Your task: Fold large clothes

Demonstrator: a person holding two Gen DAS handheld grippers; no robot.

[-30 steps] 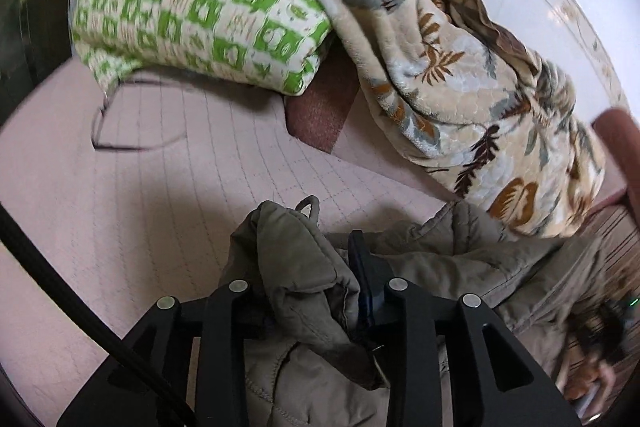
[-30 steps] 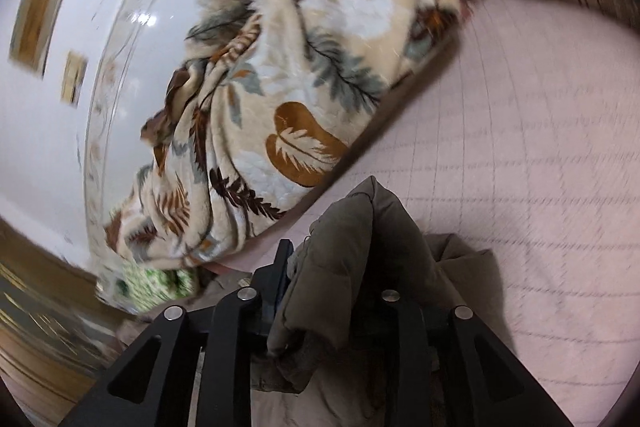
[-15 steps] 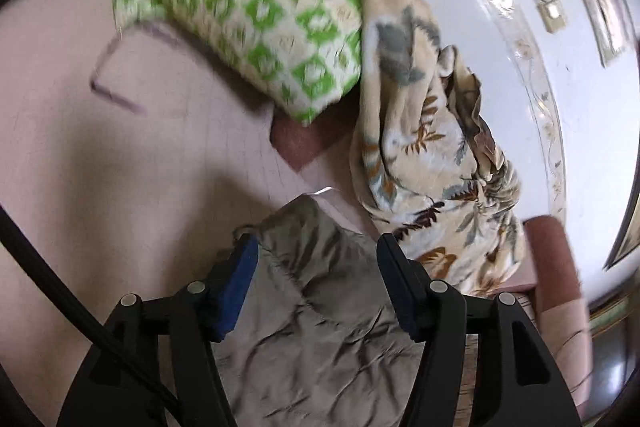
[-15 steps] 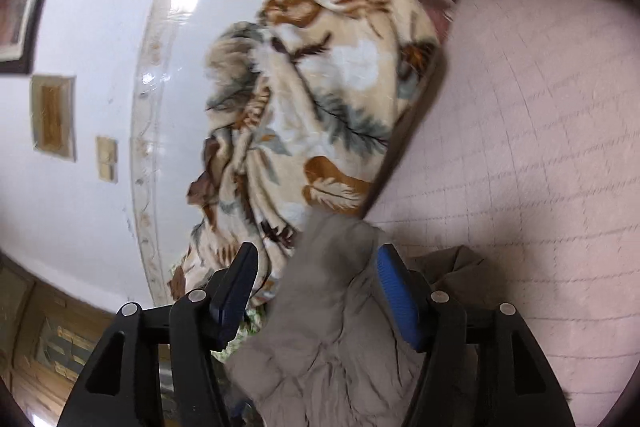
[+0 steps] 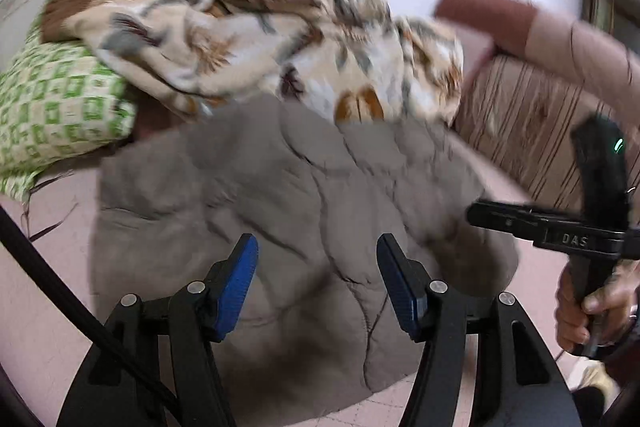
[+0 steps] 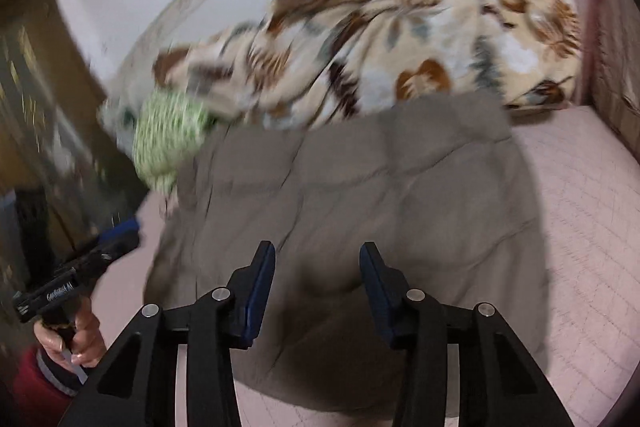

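Note:
A grey-brown quilted jacket [image 5: 304, 195] lies spread flat on the pink quilted bed cover [image 6: 580, 227]; it also shows in the right wrist view [image 6: 360, 195]. My left gripper [image 5: 316, 267] is open and empty above the jacket's near edge. My right gripper [image 6: 316, 271] is open and empty above the jacket's near part. The right gripper shows from the side in the left wrist view [image 5: 552, 227], and the left gripper shows at the left edge of the right wrist view [image 6: 80, 267]. Both frames are motion-blurred.
A leaf-patterned beige blanket [image 5: 288, 51] is heaped at the jacket's far side against the white wall. A green-and-white checked pillow [image 5: 52, 115] lies at the far left. A wooden bed board [image 5: 532, 131] stands to the right.
One second ago both grippers were shut on bunched jacket fabric. They have opened and let go, and the jacket now lies spread out flat. Both grippers have pulled back.

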